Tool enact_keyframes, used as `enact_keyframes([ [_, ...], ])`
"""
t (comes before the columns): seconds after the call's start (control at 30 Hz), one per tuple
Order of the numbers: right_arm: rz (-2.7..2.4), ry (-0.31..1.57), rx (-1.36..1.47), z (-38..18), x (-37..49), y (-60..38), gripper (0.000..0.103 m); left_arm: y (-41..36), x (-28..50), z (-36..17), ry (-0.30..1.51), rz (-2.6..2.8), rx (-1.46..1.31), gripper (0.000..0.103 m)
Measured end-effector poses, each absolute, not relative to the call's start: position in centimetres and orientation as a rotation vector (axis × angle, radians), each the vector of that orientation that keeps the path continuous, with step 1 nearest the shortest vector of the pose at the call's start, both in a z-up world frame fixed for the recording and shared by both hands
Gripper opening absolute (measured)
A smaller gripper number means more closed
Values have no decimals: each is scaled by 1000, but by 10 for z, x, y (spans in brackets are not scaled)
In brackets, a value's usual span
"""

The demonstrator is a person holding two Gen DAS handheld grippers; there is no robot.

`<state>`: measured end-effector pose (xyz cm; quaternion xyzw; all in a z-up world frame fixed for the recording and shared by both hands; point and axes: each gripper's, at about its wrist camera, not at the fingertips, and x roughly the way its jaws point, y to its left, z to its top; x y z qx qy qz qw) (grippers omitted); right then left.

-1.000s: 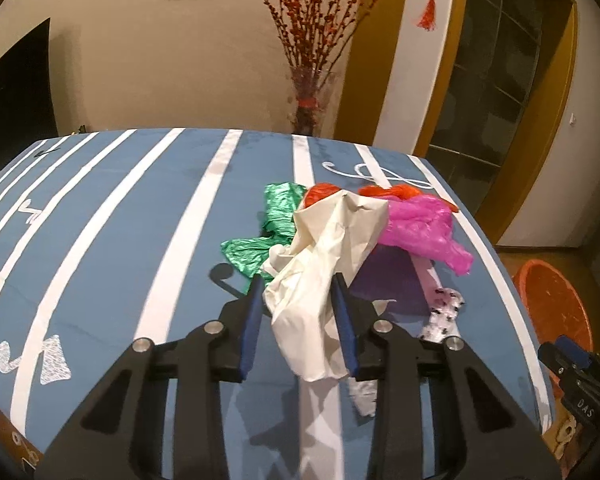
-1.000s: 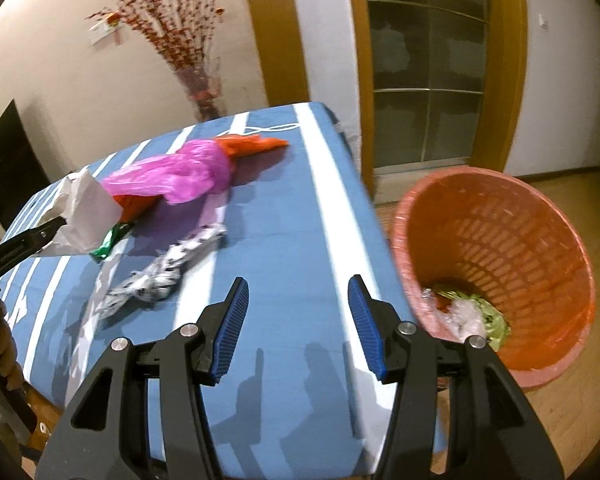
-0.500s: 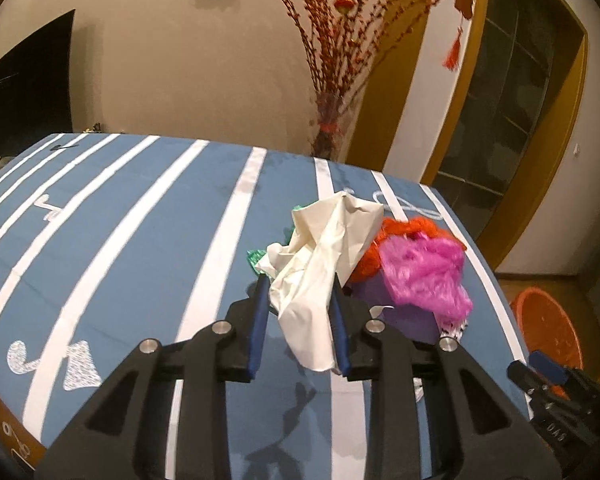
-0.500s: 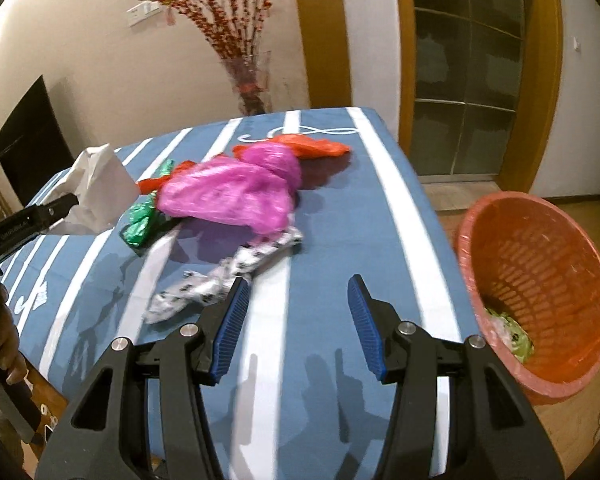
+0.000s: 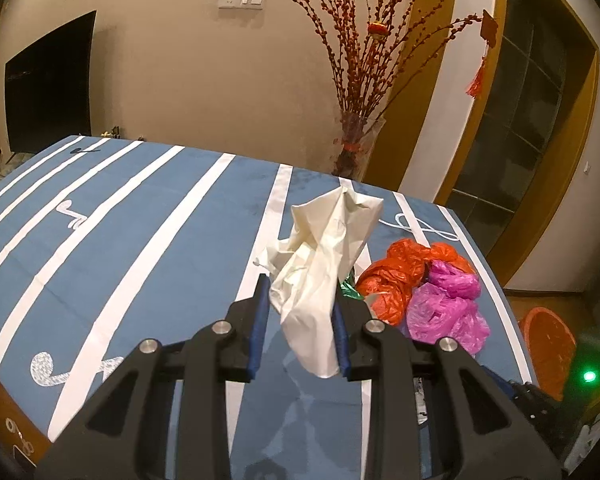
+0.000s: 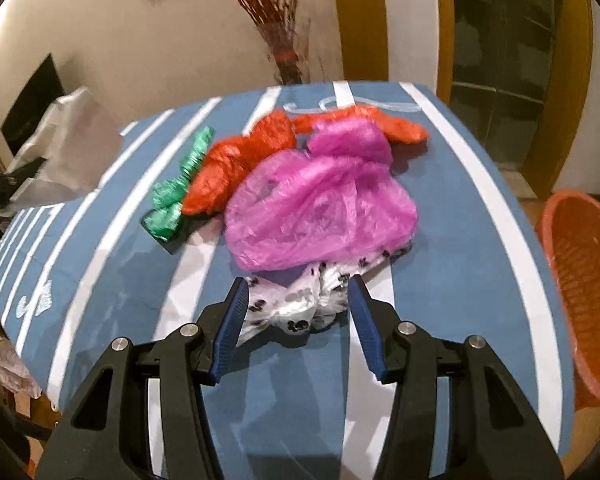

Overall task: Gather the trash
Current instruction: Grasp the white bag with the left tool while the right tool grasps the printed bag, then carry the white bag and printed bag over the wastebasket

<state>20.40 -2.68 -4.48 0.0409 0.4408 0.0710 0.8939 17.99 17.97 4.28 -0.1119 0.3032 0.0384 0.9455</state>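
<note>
Left gripper (image 5: 300,320) clamped on a crumpled white bag (image 5: 324,264), lifted clear of the blue striped tablecloth (image 5: 140,240); bag also visible at the left edge of the right wrist view. Right gripper (image 6: 296,304) parted, jaws standing either side of a white bag with black spots (image 6: 304,300), pads apparently not yet pressing it, though motion blur makes contact hard to judge. Spotted bag lying on the cloth, partly tucked under a pink bag (image 6: 320,208). Behind and touching the pink one, an orange bag (image 6: 252,160); beside that, a green foil wrapper (image 6: 180,188). On the floor right of the table, an orange basket (image 6: 580,280).
</note>
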Motion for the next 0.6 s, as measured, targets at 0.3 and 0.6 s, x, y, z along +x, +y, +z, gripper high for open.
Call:
enact_keyframes([
  [0.3, 78, 928, 56, -53, 190, -66, 16, 173, 186, 37, 638, 60, -233, 29],
  [0.6, -25, 841, 107, -29, 163, -127, 15, 137, 189, 35, 651, -14, -211, 29],
])
